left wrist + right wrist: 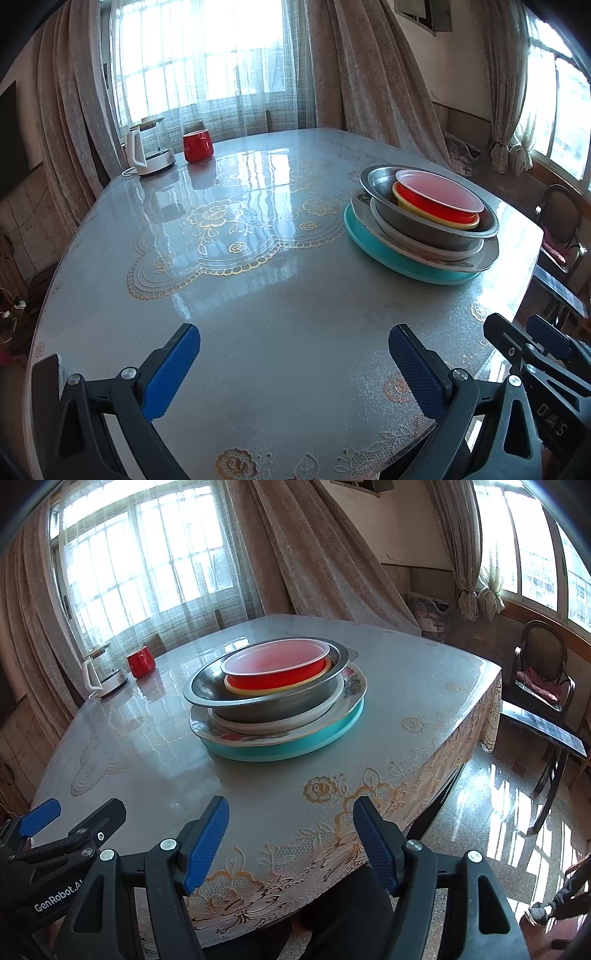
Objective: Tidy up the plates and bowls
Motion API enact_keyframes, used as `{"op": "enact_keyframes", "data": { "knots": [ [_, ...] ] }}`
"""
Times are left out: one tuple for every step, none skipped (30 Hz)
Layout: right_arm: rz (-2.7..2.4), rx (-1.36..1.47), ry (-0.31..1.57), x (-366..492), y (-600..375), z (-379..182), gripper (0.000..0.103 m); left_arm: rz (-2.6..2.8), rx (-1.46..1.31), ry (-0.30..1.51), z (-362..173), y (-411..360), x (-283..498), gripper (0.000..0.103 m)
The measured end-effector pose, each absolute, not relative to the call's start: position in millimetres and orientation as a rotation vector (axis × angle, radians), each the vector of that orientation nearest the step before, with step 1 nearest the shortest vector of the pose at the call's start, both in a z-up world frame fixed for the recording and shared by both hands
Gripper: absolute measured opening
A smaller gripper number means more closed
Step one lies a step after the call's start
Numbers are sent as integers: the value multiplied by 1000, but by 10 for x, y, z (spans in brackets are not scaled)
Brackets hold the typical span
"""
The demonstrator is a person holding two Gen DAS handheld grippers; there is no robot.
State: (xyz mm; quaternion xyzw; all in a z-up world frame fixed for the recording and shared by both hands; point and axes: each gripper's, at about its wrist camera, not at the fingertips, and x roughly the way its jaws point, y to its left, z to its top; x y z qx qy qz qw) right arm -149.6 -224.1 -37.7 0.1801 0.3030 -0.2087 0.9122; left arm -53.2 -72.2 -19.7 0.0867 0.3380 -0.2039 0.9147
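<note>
One stack of dishes stands on the table [258, 314]. From the bottom: a teal plate [399, 264], a flowered plate [352, 686], a white plate [258, 723], a steel bowl [417, 218], a yellow bowl [436, 218] and a red bowl [439, 192] on top. The stack also shows in the right wrist view, teal plate [295, 746], steel bowl [258, 698], red bowl [277, 664]. My left gripper [293, 365] is open and empty over the near table edge. My right gripper [290, 842] is open and empty, short of the stack. Each gripper shows at the edge of the other's view.
A white electric kettle [146, 151] and a red mug [198, 146] stand at the table's far left corner. A dark chair [543, 672] and a low dark bench [546, 734] stand on the right on the glossy floor. Curtains hang behind the table.
</note>
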Motion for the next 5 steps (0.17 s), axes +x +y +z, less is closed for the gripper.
{"op": "enact_keyframes", "data": {
  "knots": [
    [-429, 372, 622, -1499, -2246, -377, 71, -426, 172, 697, -200, -722, -530, 103],
    [-429, 374, 620, -1501, -2251, -379, 71, -433, 164, 696, -199, -722, -528, 103],
    [-429, 377, 619, -1504, -2260, -381, 71, -433, 159, 693, -197, -719, -526, 103],
    [-430, 380, 617, -1507, -2274, -388, 71, -428, 158, 689, -194, -721, -524, 103],
    [-430, 386, 618, -1507, -2289, -395, 71, -420, 161, 688, -194, -729, -520, 103]
  ]
}}
